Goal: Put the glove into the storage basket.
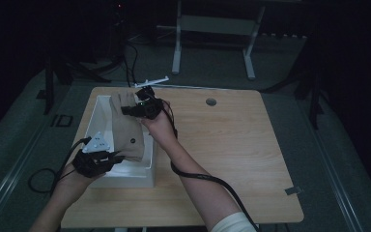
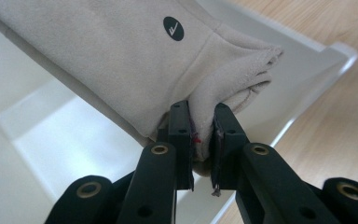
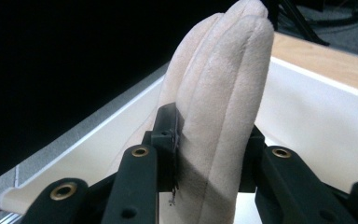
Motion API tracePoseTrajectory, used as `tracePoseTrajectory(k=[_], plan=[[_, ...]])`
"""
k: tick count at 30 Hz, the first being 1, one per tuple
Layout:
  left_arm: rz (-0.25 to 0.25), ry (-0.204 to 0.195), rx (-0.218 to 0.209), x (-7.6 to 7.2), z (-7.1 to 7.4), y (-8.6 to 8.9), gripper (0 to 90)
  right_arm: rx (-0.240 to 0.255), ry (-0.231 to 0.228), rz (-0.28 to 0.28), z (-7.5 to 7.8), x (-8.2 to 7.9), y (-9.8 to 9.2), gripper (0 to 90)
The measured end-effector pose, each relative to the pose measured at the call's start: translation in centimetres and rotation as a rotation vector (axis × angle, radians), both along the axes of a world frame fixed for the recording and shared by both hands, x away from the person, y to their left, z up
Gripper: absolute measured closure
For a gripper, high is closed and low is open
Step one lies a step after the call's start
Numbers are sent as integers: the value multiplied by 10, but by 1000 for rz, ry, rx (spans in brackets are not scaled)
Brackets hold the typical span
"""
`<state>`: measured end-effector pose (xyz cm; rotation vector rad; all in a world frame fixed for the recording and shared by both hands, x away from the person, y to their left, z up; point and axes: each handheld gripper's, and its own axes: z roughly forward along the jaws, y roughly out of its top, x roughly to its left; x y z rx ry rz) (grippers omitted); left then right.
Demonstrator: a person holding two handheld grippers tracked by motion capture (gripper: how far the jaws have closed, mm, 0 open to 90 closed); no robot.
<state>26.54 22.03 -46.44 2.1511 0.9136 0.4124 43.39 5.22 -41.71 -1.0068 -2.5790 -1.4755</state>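
Right now a beige glove (image 1: 127, 126) hangs stretched over the white bin (image 1: 95, 114), held at both ends. The left gripper (image 2: 200, 140) has its jaws clamped on the cuff, the right gripper (image 3: 209, 140) on the fingertips. That cuff bite looks thin; a pull could slip it free and drop that end.
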Motion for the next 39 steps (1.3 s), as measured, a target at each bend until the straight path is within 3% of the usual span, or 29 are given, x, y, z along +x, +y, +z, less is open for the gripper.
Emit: tracePoseTrajectory(k=[10,12,16,19,21,25,32,35,36,39], plan=[[51,55,9,5,-28,-3,812,-70,49,3,-29,8,9,679],[52,71,-12,6,-32,-1,812,-76,55,7,-32,10,9,677],[59,83,-21,7,-39,1,809,-121,67,20,-34,13,13,675],[59,93,-22,8,-43,1,806,-194,42,28,-34,11,21,673],[65,97,-27,8,-44,1,806,-211,35,27,-34,11,23,673],[62,103,-24,10,-47,-2,805,-288,62,1,-36,13,27,674],[70,105,-27,13,-48,-3,794,-327,77,-15,-36,17,32,667],[54,128,-11,14,-49,-4,779,-367,96,-27,-37,18,35,627],[40,146,-2,15,-49,-6,712,-400,99,-33,-38,19,36,553],[26,157,-9,15,-50,-10,568,-395,86,-41,-37,18,36,474]])
